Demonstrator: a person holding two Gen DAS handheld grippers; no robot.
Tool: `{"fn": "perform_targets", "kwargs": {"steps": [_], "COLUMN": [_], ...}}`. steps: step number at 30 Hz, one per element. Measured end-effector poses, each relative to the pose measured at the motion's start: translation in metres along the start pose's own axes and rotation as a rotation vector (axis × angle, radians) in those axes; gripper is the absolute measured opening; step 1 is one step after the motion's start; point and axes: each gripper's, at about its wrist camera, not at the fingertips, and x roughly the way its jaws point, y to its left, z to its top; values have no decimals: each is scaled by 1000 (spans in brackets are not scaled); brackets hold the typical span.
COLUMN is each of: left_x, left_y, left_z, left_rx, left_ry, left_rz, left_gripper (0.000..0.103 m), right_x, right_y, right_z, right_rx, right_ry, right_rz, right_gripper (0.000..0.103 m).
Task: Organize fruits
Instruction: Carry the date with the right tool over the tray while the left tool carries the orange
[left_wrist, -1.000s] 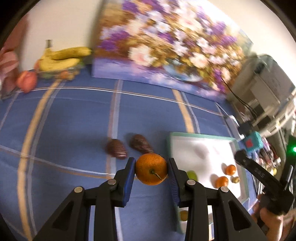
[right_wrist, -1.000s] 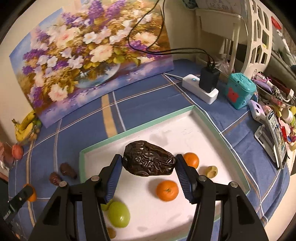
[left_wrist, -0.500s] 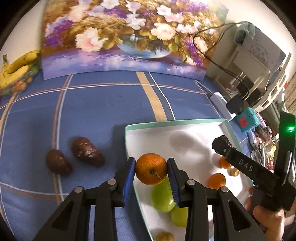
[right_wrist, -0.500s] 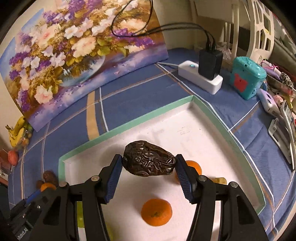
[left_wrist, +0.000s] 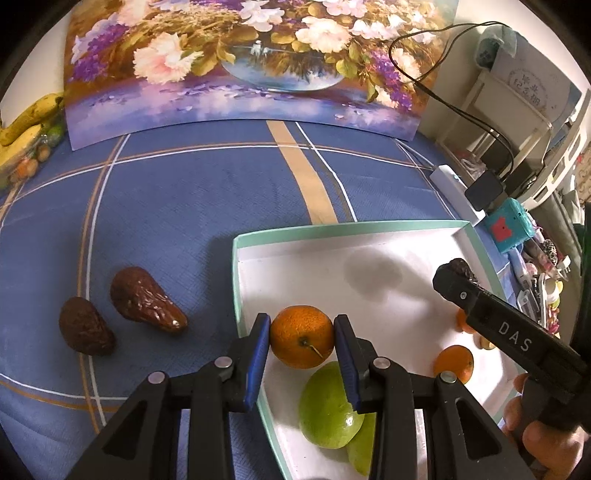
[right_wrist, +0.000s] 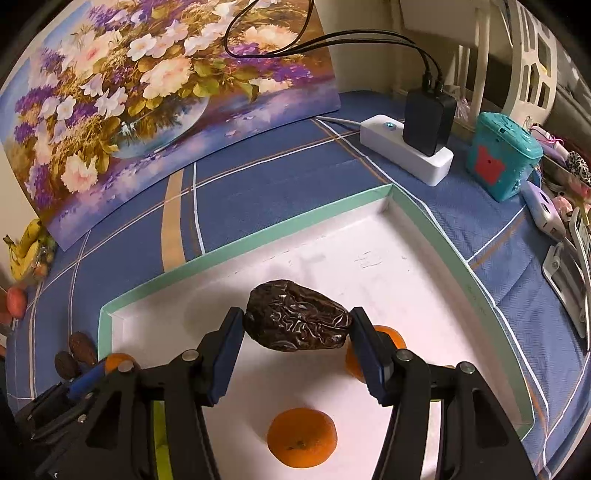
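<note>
**Over the white tray, both hands loaded**

Above the shallow white cardboard tray with a mint-green rim (right_wrist: 436, 236), the right gripper (right_wrist: 297, 332) clamps a wrinkled dark-brown date-like fruit (right_wrist: 297, 321), probably for setting down inside. The left gripper (left_wrist: 302, 341) pinches a round orange tangerine (left_wrist: 302, 341) over the tray's near-left edge. Inside lie loose small oranges (right_wrist: 302, 437) and smooth green fruit (left_wrist: 325, 410).

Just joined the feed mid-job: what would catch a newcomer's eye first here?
Both tongs are loaded above the white tray: the left tongs clamp an orange at the tray's near-left edge, the right tongs clamp a wrinkled dark date over its middle. Behind, a big flower painting leans against the wall.
</note>
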Motion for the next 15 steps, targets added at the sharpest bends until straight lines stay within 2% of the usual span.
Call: {"fn": "perform_targets", "kwargs": {"steps": [15], "left_x": [2], "left_y": [-3], "left_z": [0], "left_rx": [10], "left_ry": [5], "left_rz": [13], "left_gripper": [38], "right_x": [5], "right_y": [4], "right_z": [-1], "right_rx": [-29], "right_ry": [11], "right_rz": [-11], "right_gripper": [60]}}
